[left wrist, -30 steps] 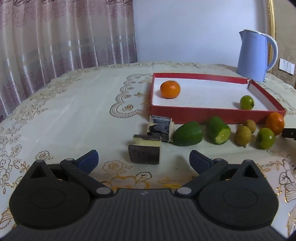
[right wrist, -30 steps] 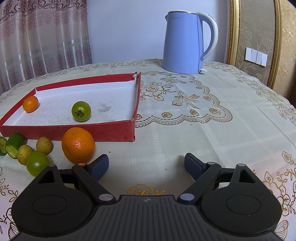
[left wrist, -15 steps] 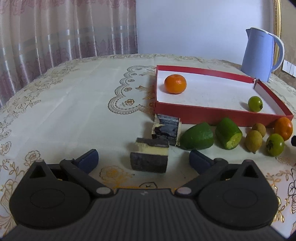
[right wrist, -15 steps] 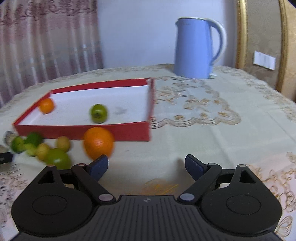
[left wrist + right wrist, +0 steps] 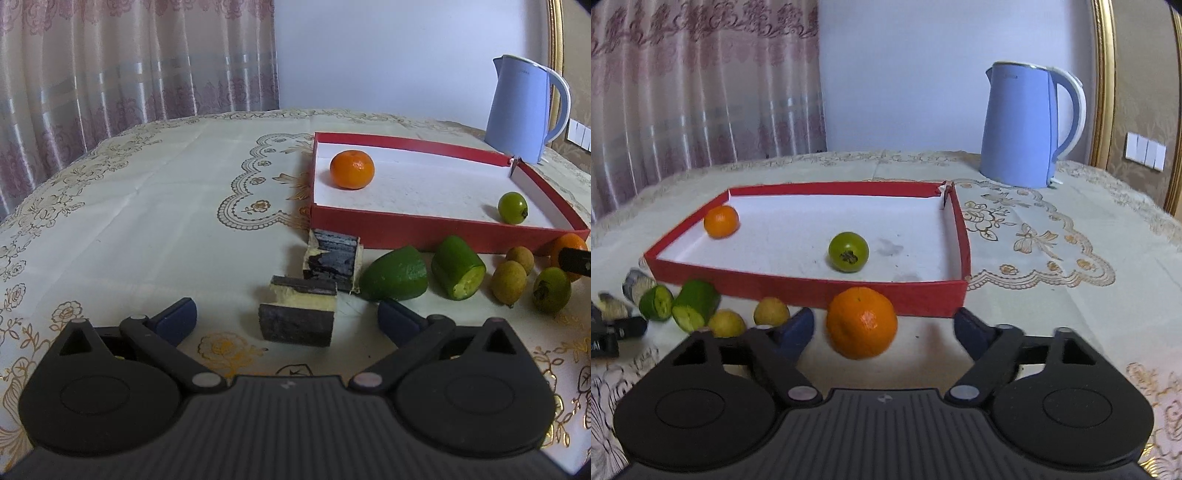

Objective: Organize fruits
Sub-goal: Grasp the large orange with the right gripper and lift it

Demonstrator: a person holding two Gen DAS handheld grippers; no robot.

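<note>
My right gripper (image 5: 884,325) has just been closing around the orange (image 5: 861,322) without touching it yet, while my left gripper (image 5: 286,317) stays spread near a block (image 5: 298,318).

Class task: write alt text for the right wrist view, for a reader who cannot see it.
The right gripper has an orange on the tablecloth between its open, just-closing jaws, in front of a red tray. The tray holds a small orange and a green fruit; a blue kettle stands behind.
</note>
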